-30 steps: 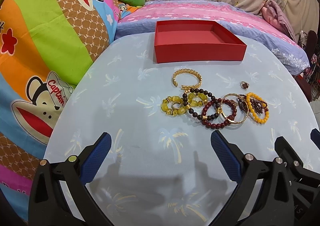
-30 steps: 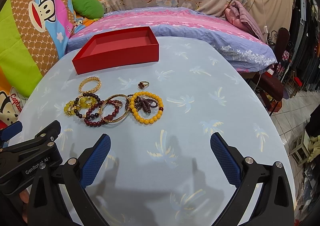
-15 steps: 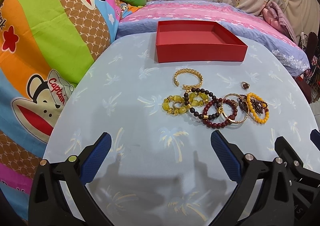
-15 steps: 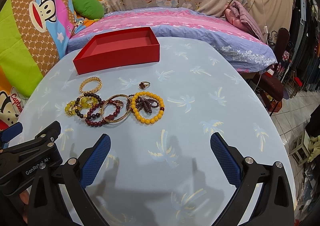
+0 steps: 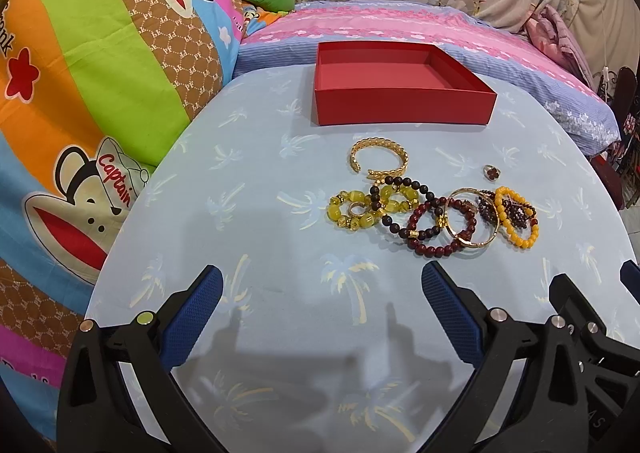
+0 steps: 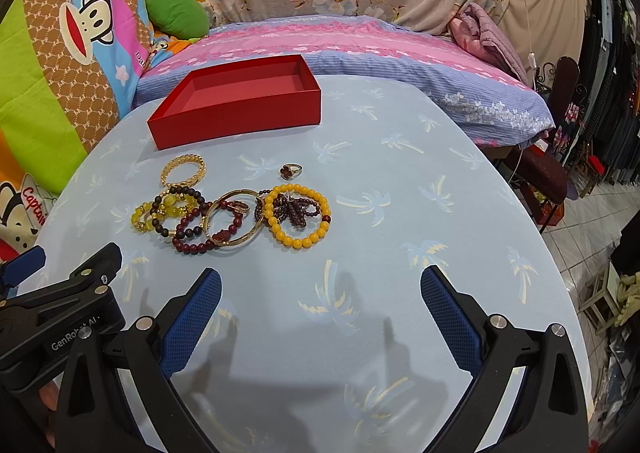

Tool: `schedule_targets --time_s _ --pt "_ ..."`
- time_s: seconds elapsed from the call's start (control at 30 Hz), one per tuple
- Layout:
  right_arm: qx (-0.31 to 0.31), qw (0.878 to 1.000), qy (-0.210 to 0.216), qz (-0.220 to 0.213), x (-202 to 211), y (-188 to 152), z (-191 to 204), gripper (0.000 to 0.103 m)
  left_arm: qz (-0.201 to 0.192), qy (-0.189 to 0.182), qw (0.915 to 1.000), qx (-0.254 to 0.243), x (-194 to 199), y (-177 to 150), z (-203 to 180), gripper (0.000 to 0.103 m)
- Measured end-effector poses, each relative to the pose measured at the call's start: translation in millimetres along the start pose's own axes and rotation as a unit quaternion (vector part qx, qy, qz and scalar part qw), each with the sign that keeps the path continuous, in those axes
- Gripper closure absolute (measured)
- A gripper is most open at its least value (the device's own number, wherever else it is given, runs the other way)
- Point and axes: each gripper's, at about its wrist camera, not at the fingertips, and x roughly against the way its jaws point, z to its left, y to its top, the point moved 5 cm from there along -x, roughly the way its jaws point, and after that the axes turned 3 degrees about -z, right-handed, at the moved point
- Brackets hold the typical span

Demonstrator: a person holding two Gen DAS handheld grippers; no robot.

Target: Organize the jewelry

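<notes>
Jewelry lies in a loose cluster on the table (image 5: 248, 237), none of it inside the red box (image 5: 404, 109), whose pink-red floor shows bare. The box sits open-topped at the far side of the table, just beyond the gold cuff bracelet (image 5: 379, 161). Nearer the cameras, a yellow-green bead bracelet (image 5: 352, 213) touches a dark bead bracelet (image 5: 400, 209), which overlaps a red bead bracelet (image 5: 440, 231) and a gold bangle (image 5: 474, 219). At the right end an orange bead bracelet (image 6: 298, 215) rings a tangle of small garnet beads (image 6: 294, 211). A small ring (image 6: 291, 171) rests apart, between the cluster and the box.

Both tools hover over the near side of the table, short of the cluster. The left gripper (image 5: 320, 309) has its jaws wide apart with nothing between them; the right gripper (image 6: 320, 309) likewise has its jaws spread and holds nothing.
</notes>
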Motion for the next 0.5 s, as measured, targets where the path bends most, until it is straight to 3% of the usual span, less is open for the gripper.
schedule_targets --time_s 0.5 --pt "-0.001 1.000 0.000 0.002 -3.1 -1.5 3.2 0.007 0.002 -0.001 1.0000 0.001 -1.3 -2.4 1.0 0.008"
